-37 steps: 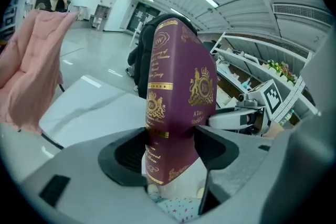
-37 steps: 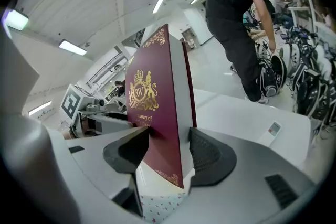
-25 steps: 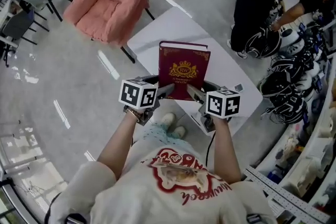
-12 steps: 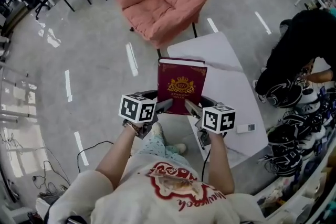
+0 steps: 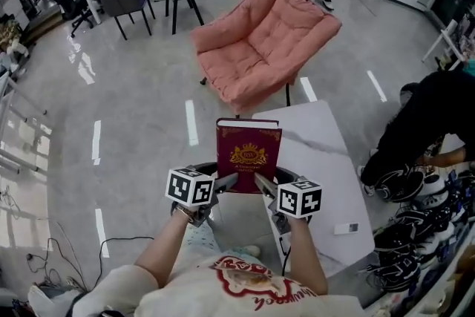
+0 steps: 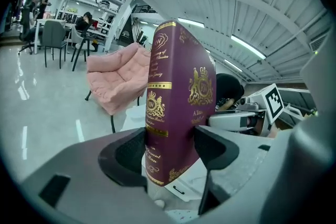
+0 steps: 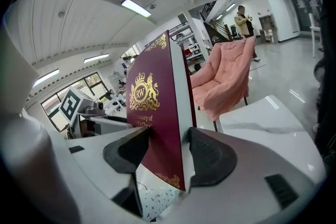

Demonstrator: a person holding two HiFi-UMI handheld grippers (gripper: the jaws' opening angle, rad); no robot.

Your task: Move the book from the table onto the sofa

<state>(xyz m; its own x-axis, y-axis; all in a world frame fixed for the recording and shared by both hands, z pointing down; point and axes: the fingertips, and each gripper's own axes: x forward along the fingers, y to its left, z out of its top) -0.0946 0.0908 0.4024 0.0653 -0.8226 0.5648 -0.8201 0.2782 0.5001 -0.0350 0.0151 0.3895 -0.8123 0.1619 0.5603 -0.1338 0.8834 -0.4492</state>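
Observation:
A maroon book [image 5: 248,155] with gold crest is held up in the air, off the white table [image 5: 319,159], its cover facing me. My left gripper [image 5: 227,182] is shut on its lower left, spine side [image 6: 169,128]. My right gripper [image 5: 263,183] is shut on its lower right, page-edge side [image 7: 163,128]. The pink sofa chair [image 5: 260,41] stands beyond the table's far end, a short way ahead of the book; it also shows behind the book as the sofa [image 6: 118,78] in the left gripper view and the sofa [image 7: 223,78] in the right gripper view.
A person in black [image 5: 427,126] crouches to the right of the table beside a pile of black-and-white gear [image 5: 404,234]. A small device [image 5: 347,229] lies on the table's near right. Desks and chairs [image 5: 126,0] stand at the back left. Grey floor lies around the sofa.
Both grippers have swung with the book toward the pink sofa, which now sits straight ahead instead of off to the upper left. The table has shifted right and below the book.

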